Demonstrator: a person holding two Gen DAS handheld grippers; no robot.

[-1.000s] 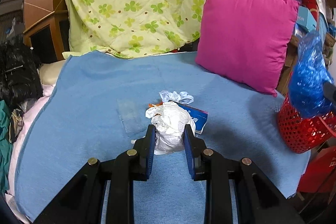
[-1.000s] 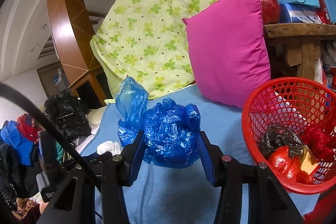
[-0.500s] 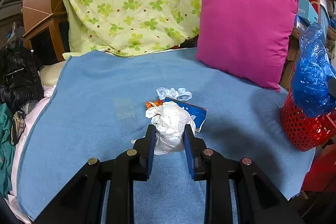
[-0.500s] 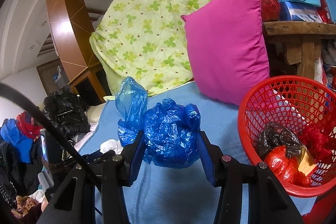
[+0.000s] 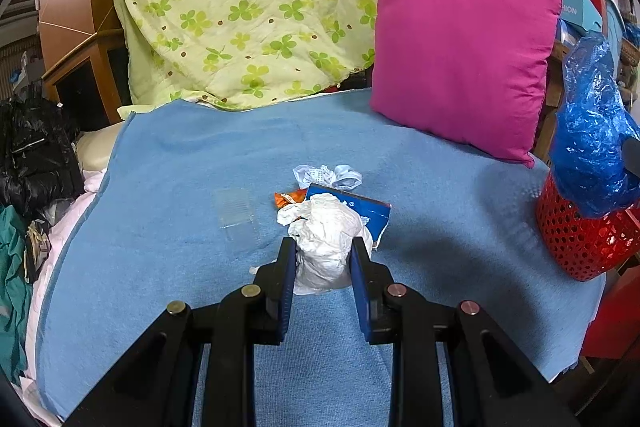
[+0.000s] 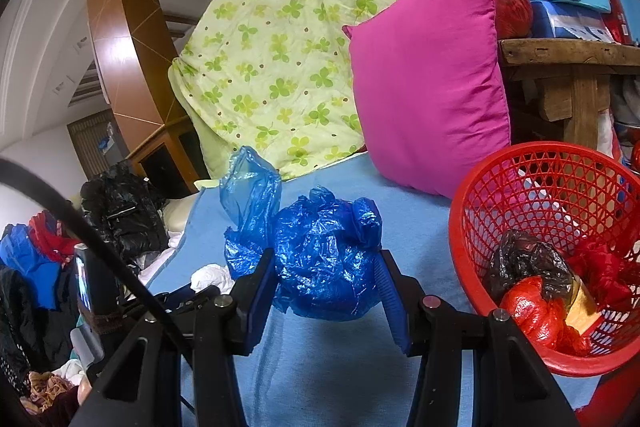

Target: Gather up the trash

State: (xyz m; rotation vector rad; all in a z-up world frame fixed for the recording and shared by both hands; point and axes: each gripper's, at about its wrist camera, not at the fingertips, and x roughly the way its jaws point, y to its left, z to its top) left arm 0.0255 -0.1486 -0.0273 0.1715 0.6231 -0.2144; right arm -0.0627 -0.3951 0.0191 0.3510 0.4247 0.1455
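Since a second ago your left view has lifted slightly. Left wrist: blue blanket, pink pillow; left gripper clamps crumpled white wad. Right wrist: right gripper pinches crinkled blue bag, just beside red basket.

left wrist view looks along the blue blanket toward the pink pillow; right wrist view, lower, shares both.
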